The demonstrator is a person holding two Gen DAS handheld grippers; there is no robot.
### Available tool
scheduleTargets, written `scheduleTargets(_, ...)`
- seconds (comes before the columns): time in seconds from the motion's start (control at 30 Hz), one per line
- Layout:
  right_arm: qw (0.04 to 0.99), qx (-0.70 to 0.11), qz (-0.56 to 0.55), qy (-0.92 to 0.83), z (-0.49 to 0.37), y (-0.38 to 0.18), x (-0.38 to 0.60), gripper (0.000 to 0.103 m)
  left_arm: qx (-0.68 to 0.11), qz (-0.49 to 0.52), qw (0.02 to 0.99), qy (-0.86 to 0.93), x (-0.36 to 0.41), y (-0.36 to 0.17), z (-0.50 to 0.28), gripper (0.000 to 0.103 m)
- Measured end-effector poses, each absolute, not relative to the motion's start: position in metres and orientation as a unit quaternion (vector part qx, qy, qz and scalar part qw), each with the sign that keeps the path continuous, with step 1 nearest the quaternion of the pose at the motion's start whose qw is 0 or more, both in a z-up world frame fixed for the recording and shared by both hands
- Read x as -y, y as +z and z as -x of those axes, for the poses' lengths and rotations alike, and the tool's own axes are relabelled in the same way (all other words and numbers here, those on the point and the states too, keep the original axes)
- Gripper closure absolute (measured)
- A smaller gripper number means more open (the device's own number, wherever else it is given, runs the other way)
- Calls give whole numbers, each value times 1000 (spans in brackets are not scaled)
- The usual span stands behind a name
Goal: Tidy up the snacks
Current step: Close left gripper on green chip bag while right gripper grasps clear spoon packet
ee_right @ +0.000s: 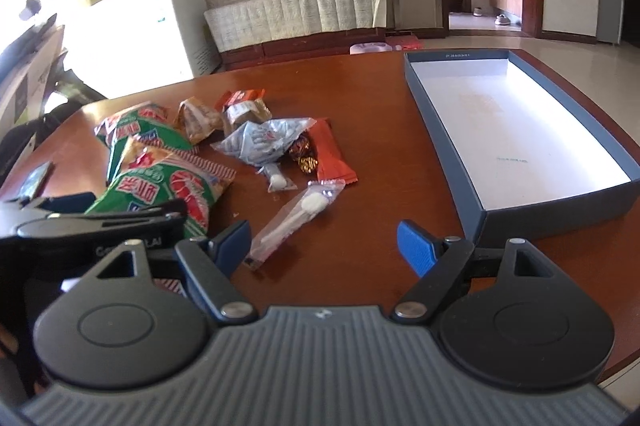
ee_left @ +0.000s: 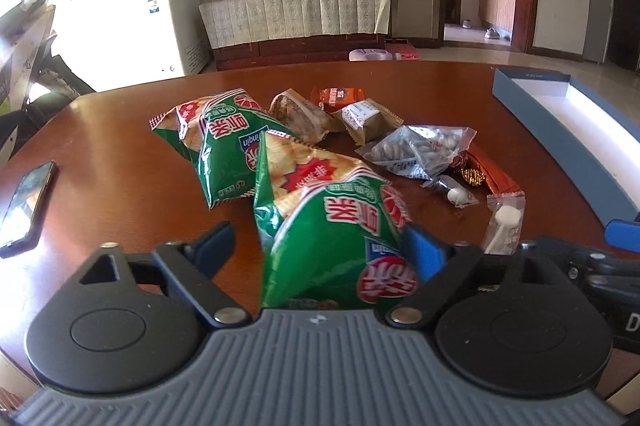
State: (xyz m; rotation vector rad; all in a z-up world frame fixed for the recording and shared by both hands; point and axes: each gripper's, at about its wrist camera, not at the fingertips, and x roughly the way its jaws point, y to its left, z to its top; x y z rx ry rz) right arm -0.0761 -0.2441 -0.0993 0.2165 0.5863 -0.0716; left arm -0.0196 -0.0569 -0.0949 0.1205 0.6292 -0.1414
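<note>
Between your left claw (ee_left: pixel 316 246), its jaws apart and not yet pressing, sits the green chip bag (ee_left: pixel 332 226), while your right claw (ee_right: pixel 324 246) waits empty near the box (ee_right: pixel 560 209).

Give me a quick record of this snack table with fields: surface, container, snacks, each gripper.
surface: brown wooden table
container: blue box, white inside, empty, on the table's right
snacks: two green bags, small wrapped packets, loose in a pile
left gripper: around the near green bag, left pad clear of it
right gripper: open, nothing between its pads
phone: flat at the left edge
</note>
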Motion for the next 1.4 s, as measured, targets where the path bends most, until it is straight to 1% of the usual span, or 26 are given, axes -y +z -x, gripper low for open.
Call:
scheduleTargets(0.17,952,-291,-86,-52,67,-103,231,22,-316,-48,945,-70,49,-96,15,10)
scheduleTargets(0.3,946,-300,-105,-69,56,-109,230,22,-320,-37,945,-55,45,-98,10,6)
scheduleTargets(0.43,939,-319,-97,-86,42,-119,226,22,-326,-20,944,-49,37,-99,4,5)
scheduleTargets(0.47,936,-327,-89,-91,37,-122,225,22,-330,-13,942,-53,35,-99,3,5)
scheduleTargets(0.5,935,-333,-77,-94,31,-126,222,19,-332,-11,942,-56,35,-100,3,5)
scheduleTargets(0.67,949,-308,4,-71,26,-131,205,20,-327,-34,942,-63,41,-103,5,5)
scheduleTargets(0.7,950,-307,6,-63,26,-130,206,24,-326,-38,942,-64,42,-103,5,5)
scheduleTargets(0.73,949,-310,-4,-50,27,-129,209,34,-326,-40,942,-66,42,-103,4,5)
scheduleTargets(0.77,949,-312,-14,-39,28,-128,212,37,-327,-40,942,-67,43,-103,4,5)
scheduleTargets(0.8,949,-314,-22,-29,28,-128,215,43,-328,-40,941,-69,43,-103,3,9)
scheduleTargets(0.83,949,-314,-25,-20,29,-127,219,52,-328,-39,941,-74,43,-103,3,12)
scheduleTargets(0.87,949,-315,-24,-17,29,-126,220,56,-327,-38,941,-81,44,-102,3,20)
scheduleTargets(0.9,948,-316,-25,-13,30,-125,223,63,-324,-40,941,-84,45,-102,4,23)
scheduleTargets(0.93,948,-317,-29,-10,31,-125,226,66,-323,-47,942,-83,47,-102,4,24)
scheduleTargets(1.0,947,-319,-37,-1,33,-124,231,67,-321,-51,942,-88,49,-102,5,34)
scheduleTargets(1.1,946,-321,-37,14,39,-123,234,71,-318,-55,942,-96,51,-101,7,39)
scheduleTargets(1.17,945,-323,-38,22,42,-123,237,72,-314,-58,942,-99,52,-101,8,42)
scheduleTargets(1.2,945,-323,-39,27,45,-122,237,75,-314,-59,943,-99,53,-101,9,43)
scheduleTargets(1.23,946,-321,-39,31,48,-121,238,82,-313,-60,943,-99,54,-100,9,43)
scheduleTargets(1.27,946,-320,-38,36,51,-119,238,84,-312,-59,943,-100,54,-100,9,44)
scheduleTargets(1.4,944,-327,-16,36,53,-121,236,84,-313,-54,943,-102,52,-99,9,45)
